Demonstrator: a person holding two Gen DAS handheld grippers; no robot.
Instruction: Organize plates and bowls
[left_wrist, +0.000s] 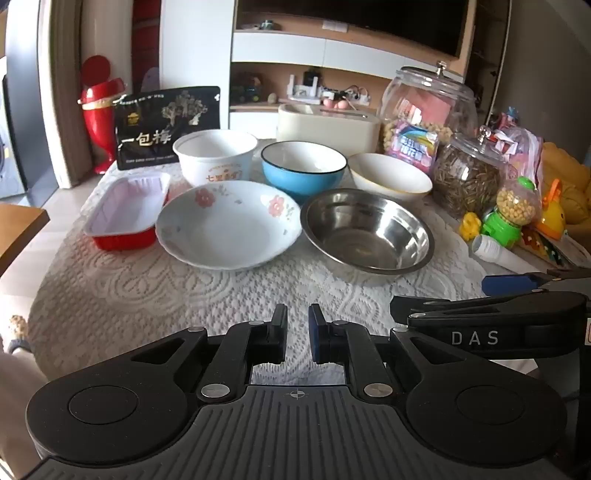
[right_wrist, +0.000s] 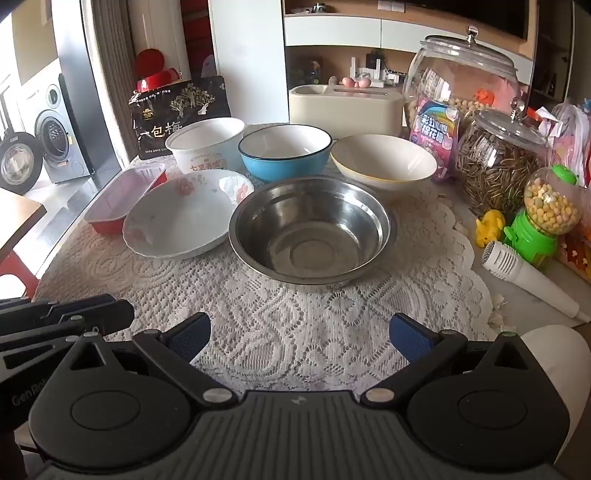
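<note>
A steel bowl (right_wrist: 310, 229) (left_wrist: 365, 230) and a flowered white plate (left_wrist: 227, 225) (right_wrist: 181, 218) sit at the front of a lace-covered table. Behind them stand a white paper tub (left_wrist: 216, 157) (right_wrist: 207, 146), a blue bowl (left_wrist: 303, 166) (right_wrist: 284, 151) and a white bowl with a yellow rim (left_wrist: 389, 175) (right_wrist: 384, 160). A red tray with a white inside (left_wrist: 125, 210) (right_wrist: 123, 195) lies at the left. My left gripper (left_wrist: 297, 325) is nearly shut and empty, low over the cloth. My right gripper (right_wrist: 299, 332) is open and empty, just short of the steel bowl.
Glass jars (right_wrist: 461, 81) (right_wrist: 495, 166), a candy bag (right_wrist: 436, 127), a green toy dispenser (right_wrist: 539, 229), a white toy microphone (right_wrist: 524, 273) and other toys crowd the right side. A black snack bag (left_wrist: 166, 125) and a cream box (left_wrist: 325, 125) stand behind. The table edge is at the left.
</note>
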